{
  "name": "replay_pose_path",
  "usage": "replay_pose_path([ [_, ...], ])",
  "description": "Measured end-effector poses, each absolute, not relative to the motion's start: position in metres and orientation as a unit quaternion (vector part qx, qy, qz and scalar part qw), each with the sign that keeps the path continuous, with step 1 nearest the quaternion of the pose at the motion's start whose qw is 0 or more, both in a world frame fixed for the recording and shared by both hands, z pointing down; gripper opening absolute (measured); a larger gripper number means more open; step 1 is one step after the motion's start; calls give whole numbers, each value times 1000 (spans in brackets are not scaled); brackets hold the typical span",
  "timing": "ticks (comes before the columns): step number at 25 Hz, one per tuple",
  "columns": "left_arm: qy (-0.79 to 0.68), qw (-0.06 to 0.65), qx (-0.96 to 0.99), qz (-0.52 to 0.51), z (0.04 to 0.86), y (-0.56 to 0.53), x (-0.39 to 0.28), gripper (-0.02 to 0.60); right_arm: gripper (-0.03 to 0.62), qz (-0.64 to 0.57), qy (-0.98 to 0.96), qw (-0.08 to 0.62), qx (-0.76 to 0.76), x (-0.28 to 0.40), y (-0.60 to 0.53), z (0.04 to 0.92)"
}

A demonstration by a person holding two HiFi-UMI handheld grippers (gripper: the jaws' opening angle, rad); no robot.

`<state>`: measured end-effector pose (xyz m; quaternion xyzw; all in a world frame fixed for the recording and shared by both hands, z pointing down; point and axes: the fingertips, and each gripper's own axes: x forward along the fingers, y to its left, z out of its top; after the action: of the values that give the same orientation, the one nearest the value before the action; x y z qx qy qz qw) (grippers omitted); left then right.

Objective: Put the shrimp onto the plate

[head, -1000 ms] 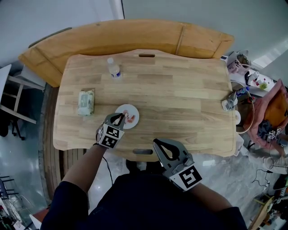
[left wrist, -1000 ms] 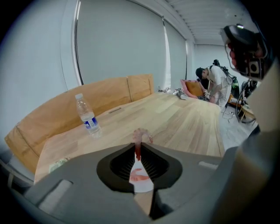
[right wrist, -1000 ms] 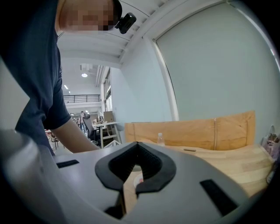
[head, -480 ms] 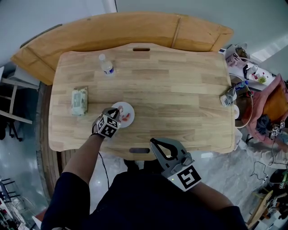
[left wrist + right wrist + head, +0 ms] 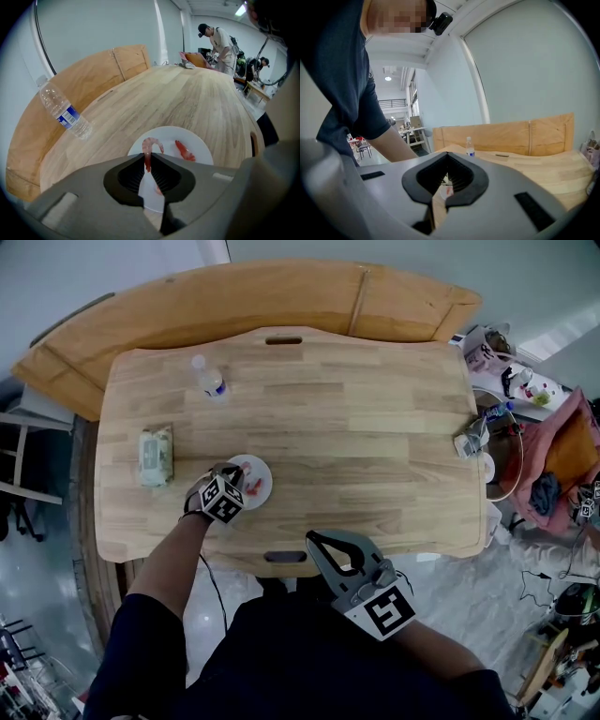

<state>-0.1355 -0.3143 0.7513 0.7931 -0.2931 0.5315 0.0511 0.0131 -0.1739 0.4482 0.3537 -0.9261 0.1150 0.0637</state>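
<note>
A small white plate (image 5: pixel 262 471) sits on the wooden table (image 5: pixel 356 418) near its front left. My left gripper (image 5: pixel 233 475) hangs over the plate's left edge, shut on a curled pink shrimp (image 5: pixel 149 149) pinched by its tail between the jaw tips. In the left gripper view a second, redder shrimp (image 5: pixel 184 150) lies on the plate (image 5: pixel 201 142), right of the held one. My right gripper (image 5: pixel 315 542) hovers off the table's front edge by my body, jaws shut with nothing between them.
A clear water bottle (image 5: pixel 208 381) stands at the back left and a pack of wipes (image 5: pixel 155 456) lies left of the plate. A small grey object (image 5: pixel 472 440) rests at the table's right edge. A wooden bench (image 5: pixel 234 296) runs behind the table.
My left gripper has sunk a little lower over the plate, still holding the shrimp. The head view has drifted, so the table sits further left. The right gripper has barely moved.
</note>
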Motion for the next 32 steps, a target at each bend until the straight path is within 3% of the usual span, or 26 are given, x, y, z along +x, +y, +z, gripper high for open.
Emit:
replay_pose_path([
  [32, -256, 53, 793, 550, 761, -315, -136, 67, 9, 106, -923, 76, 363, 14, -170, 452],
])
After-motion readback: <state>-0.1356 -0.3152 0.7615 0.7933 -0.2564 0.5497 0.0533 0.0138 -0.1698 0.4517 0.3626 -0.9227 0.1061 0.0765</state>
